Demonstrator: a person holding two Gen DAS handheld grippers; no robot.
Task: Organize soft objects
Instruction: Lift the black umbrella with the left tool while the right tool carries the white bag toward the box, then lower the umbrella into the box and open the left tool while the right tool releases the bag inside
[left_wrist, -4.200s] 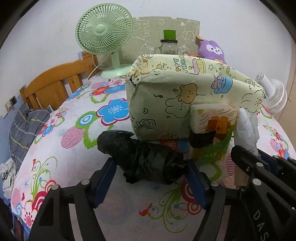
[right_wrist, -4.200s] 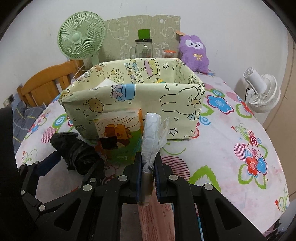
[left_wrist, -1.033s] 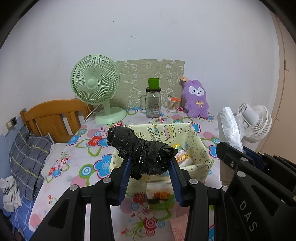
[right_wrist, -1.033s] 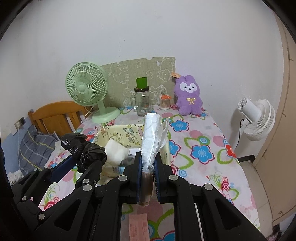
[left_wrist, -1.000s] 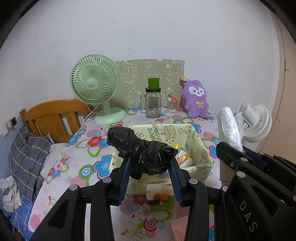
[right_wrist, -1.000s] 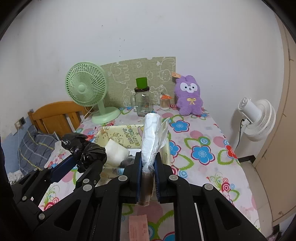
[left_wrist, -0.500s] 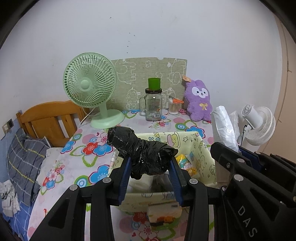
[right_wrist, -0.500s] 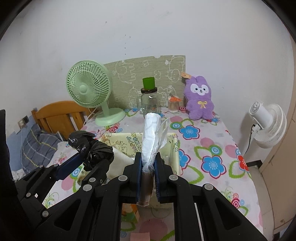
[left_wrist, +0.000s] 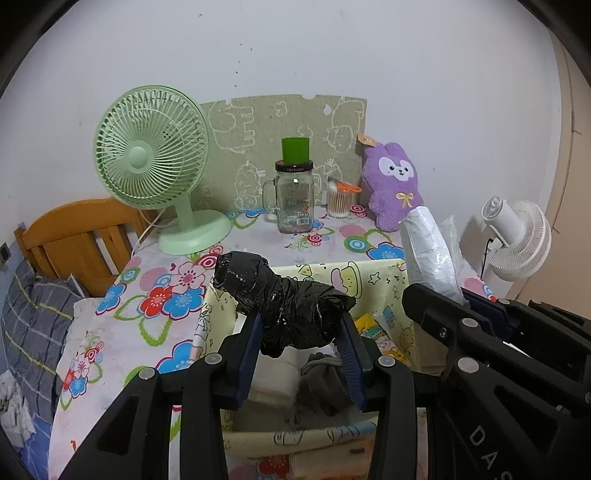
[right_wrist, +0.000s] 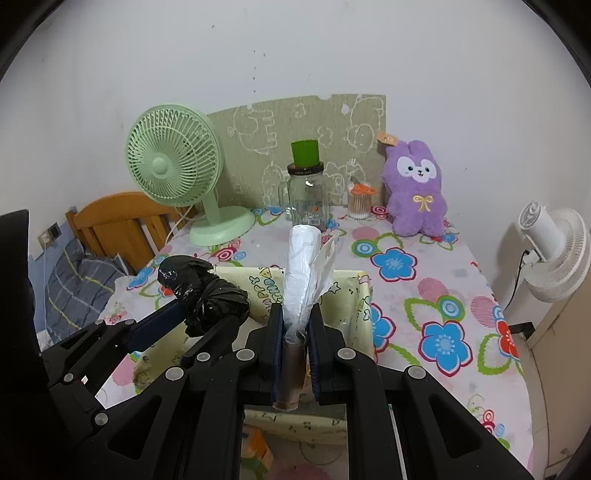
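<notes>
My left gripper (left_wrist: 301, 332) is shut on a crumpled black plastic bag roll (left_wrist: 280, 304) and holds it above the yellow cartoon-print fabric box (left_wrist: 384, 280). My right gripper (right_wrist: 295, 328) is shut on a white plastic bag roll (right_wrist: 303, 266), upright over the same box (right_wrist: 354, 295). Inside the box lie a dark grey cloth (left_wrist: 323, 384), something white (left_wrist: 273, 376) and a yellow packet (left_wrist: 367, 323). The black roll also shows in the right wrist view (right_wrist: 203, 291), left of the white roll.
A green fan (left_wrist: 151, 166), a glass jar with a green cup on it (left_wrist: 293, 199), a toothpick holder (left_wrist: 338, 197) and a purple plush rabbit (left_wrist: 395, 184) stand at the table's back. A white fan (right_wrist: 554, 251) is off the right edge. A wooden chair (left_wrist: 74, 236) stands left.
Both grippers have lifted their rolls off the table and moved forward; they now hang over the open box, which has come closer beneath them.
</notes>
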